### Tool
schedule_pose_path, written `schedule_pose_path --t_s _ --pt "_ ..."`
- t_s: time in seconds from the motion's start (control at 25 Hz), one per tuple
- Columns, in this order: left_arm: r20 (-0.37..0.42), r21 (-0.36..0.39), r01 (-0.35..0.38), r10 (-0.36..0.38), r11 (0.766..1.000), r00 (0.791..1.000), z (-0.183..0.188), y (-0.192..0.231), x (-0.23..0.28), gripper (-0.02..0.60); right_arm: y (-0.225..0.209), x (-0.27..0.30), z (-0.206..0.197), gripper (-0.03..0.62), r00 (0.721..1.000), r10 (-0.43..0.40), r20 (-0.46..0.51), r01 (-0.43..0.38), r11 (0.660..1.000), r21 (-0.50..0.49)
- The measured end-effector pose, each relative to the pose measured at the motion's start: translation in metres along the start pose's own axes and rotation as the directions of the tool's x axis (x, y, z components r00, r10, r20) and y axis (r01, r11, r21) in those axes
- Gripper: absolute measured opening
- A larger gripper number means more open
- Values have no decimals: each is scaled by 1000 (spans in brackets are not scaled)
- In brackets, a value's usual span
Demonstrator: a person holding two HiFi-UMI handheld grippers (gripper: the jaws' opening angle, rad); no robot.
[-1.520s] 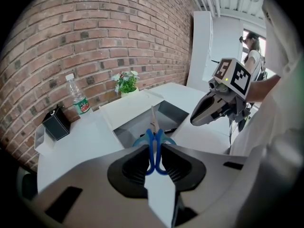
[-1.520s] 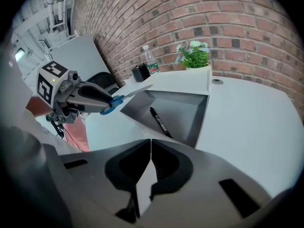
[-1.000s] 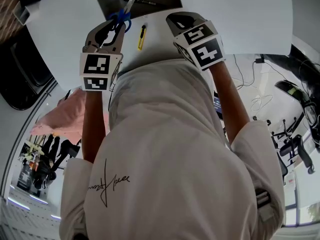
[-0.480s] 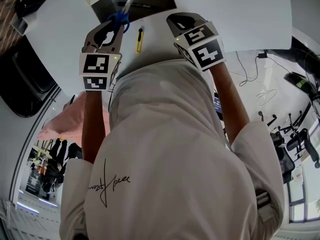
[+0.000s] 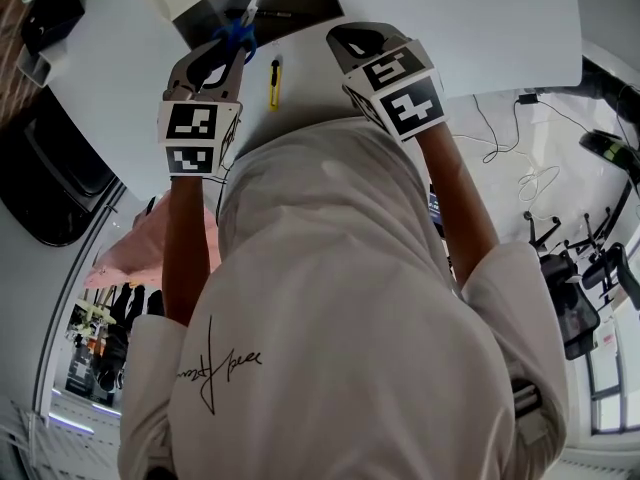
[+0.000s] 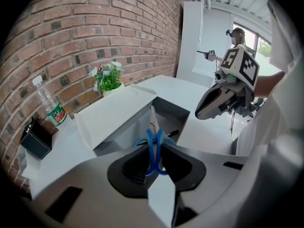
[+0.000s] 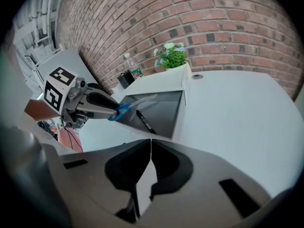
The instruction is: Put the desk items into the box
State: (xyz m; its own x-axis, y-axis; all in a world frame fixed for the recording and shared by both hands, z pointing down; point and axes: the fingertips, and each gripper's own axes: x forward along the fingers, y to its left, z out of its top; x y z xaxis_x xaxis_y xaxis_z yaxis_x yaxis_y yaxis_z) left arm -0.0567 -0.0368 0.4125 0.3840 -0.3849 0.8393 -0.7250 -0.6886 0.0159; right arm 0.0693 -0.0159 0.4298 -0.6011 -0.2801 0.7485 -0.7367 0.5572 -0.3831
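Scissors: blue-handled, blades pointing to 12 o'clock over the open box.
Left gripper: fingers clamped on the scissors' blue handles, held above the box's near edge.
Box: grey inside, lid flap folded out toward 9 o'clock, standing on the white bench.
Marker: black, lying flat on the box floor.
Right gripper: fingers pressed together with nothing between them, at 3 o'clock of the left gripper.
Yellow tool: likely a utility knife, too small to be sure; lies on the bench between the two grippers, outside the box.
Plant: by the brick wall, beyond the box.
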Motion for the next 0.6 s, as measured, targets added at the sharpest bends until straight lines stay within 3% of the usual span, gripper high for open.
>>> schedule_pose_path --t_s 0.6 --pt "-50 28 36 -35 999 998 2 -1 17 86 -7 -4 -6 28 1000 -21 3 21 999 44"
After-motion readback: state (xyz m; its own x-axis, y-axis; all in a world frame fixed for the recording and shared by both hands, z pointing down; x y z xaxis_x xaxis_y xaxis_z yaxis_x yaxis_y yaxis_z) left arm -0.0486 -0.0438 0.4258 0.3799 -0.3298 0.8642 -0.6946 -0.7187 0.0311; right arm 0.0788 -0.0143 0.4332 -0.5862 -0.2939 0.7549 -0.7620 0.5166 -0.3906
